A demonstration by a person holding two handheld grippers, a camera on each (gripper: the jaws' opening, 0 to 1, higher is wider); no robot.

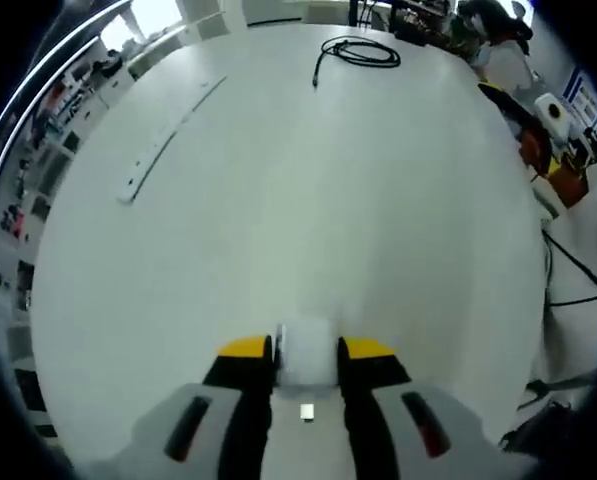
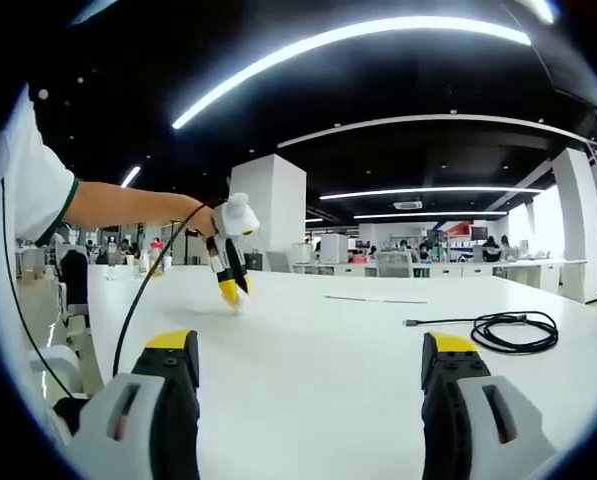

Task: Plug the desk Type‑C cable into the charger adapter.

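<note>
Adapter (image 1: 307, 353) is sitting clenched between the left gripper's (image 1: 307, 362) jaws, low over the bench (image 1: 308, 200). Cable (image 2: 503, 331) is lying coiled on the bench, well beyond the adapter, nearer the right gripper (image 2: 310, 372), whose jaws are hanging released.

White charger adapter (image 1: 306, 352) clamped upright; black cable (image 2: 506, 331) coiled on desk.
</note>
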